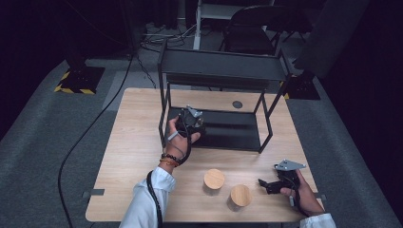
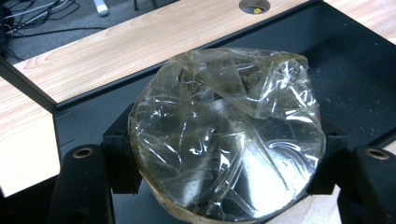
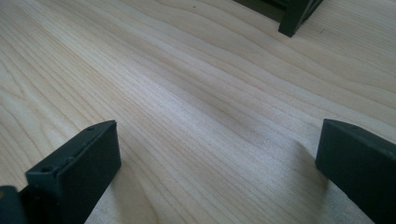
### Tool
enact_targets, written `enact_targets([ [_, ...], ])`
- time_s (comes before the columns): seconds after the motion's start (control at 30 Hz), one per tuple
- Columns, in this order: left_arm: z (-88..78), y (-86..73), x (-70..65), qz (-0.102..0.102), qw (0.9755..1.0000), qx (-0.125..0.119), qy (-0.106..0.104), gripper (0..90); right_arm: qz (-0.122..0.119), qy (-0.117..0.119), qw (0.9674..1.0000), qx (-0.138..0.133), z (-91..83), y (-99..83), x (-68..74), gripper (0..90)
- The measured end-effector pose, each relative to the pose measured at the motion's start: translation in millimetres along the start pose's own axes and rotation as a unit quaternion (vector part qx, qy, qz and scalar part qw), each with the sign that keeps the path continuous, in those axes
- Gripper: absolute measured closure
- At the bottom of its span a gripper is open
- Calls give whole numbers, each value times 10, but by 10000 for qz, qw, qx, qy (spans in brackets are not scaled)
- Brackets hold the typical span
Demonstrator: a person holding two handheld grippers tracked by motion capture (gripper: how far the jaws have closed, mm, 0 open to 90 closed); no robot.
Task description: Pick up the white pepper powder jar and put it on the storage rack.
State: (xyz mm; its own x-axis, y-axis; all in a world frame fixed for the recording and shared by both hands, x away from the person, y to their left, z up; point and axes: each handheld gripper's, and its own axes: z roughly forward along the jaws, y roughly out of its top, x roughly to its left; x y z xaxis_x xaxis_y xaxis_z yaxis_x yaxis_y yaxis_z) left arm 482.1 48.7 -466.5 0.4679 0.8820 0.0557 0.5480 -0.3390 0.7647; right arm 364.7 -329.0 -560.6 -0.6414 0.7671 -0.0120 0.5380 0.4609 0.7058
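Pale wooden table (image 1: 138,156) under dark surroundings carries a black metal two-tier rack (image 1: 216,95). My left gripper (image 1: 196,124) is clamped on a round jar wrapped in crinkled clear plastic film (image 2: 226,135), held over the rack's lower shelf (image 2: 355,74). My right gripper (image 1: 264,184) rests on the table, jaws apart, near two round wooden-lidded jars (image 1: 214,179).

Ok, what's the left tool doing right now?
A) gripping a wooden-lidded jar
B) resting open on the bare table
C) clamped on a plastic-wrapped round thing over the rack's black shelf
C: the left tool is clamped on either side of the plastic-wrapped round thing, above the rack's black shelf.
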Motion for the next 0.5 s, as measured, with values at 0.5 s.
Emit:
enact_targets([
  [0.5, 107, 10, 46, -42, 9999, 141, 76, 305, -7, 5, 10000, 1, 0, 1, -1, 0],
])
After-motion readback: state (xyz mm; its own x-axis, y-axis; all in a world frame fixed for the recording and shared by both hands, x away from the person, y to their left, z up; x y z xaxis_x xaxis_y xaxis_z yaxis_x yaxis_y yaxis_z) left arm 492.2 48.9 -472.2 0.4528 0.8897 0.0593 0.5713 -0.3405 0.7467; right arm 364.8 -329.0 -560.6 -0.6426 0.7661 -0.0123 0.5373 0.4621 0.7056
